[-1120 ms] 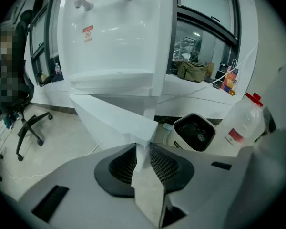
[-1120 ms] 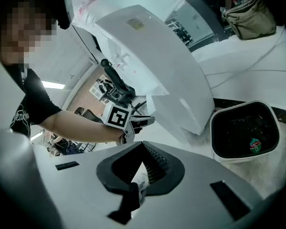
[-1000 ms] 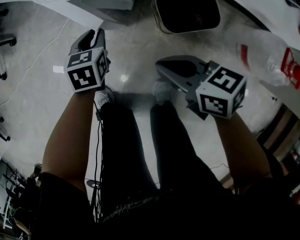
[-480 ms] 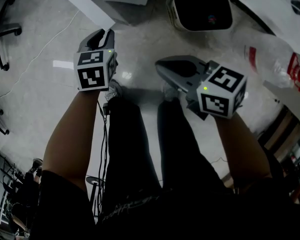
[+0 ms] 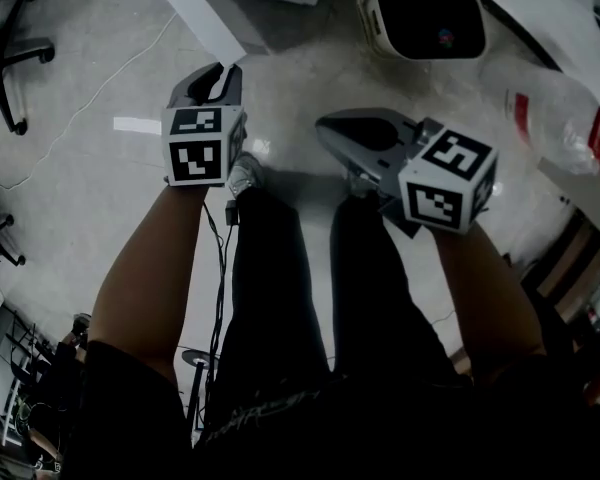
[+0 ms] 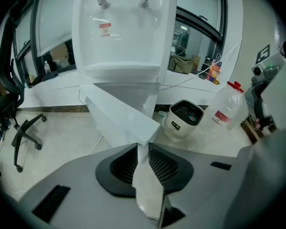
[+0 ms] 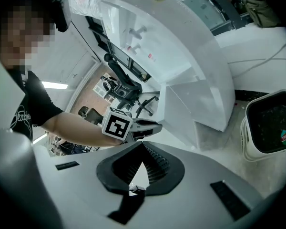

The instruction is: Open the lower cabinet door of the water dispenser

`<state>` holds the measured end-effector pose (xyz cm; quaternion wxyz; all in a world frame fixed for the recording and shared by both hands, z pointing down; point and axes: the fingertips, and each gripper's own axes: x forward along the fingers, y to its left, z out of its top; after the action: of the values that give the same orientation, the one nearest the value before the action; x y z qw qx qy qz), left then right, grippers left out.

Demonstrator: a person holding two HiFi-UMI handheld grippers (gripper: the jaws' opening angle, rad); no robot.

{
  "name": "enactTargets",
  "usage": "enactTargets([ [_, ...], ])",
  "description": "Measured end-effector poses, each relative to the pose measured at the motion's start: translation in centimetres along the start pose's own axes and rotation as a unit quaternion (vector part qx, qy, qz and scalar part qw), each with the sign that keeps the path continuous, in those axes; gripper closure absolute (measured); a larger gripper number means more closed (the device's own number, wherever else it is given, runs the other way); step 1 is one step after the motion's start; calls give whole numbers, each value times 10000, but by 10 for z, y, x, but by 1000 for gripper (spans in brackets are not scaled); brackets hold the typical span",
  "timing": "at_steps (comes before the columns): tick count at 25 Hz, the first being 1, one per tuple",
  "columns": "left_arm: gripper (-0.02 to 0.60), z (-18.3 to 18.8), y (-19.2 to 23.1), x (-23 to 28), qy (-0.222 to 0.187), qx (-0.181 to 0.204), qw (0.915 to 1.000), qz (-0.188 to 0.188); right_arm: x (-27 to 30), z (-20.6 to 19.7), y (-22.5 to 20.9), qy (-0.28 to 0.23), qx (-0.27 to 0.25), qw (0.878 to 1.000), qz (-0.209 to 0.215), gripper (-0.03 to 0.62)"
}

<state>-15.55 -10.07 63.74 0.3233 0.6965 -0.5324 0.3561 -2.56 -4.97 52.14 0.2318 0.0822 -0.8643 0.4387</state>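
The white water dispenser (image 6: pixel 124 32) stands ahead, also seen in the right gripper view (image 7: pixel 181 56). Its lower cabinet door (image 6: pixel 119 118) is swung out toward me. My left gripper (image 6: pixel 143 144) is shut on the door's free edge, which runs down between the mesh pads. In the head view the left gripper (image 5: pixel 212 76) meets the door's white edge (image 5: pixel 195 18). The right gripper view shows the left gripper (image 7: pixel 152 126) at the door panel (image 7: pixel 186 109). My right gripper (image 5: pixel 330 126) hovers beside it above the floor, shut on nothing (image 7: pixel 144 146).
A white bin with a black inside (image 5: pixel 425 18) (image 6: pixel 182 119) sits on the floor right of the dispenser. A large plastic water bottle (image 5: pixel 555 118) (image 6: pixel 227 109) lies further right. An office chair (image 5: pixel 10 48) (image 6: pixel 24 132) stands at the left. A cable crosses the floor.
My left gripper has drawn the door edge further along, keeping its hold, and the door has swung wider. The right gripper drifted the same way, still shut.
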Motion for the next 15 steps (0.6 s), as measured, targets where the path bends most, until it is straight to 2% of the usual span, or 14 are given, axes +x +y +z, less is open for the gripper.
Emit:
enactTargets([
  [3, 511, -6, 7, -4, 16, -45, 10000, -63, 14, -2, 10, -13, 40, 10000, 27, 582],
  [15, 511, -22, 31, -16, 41, 276, 9991, -329, 52, 2, 30, -2, 82, 10000, -20, 582],
])
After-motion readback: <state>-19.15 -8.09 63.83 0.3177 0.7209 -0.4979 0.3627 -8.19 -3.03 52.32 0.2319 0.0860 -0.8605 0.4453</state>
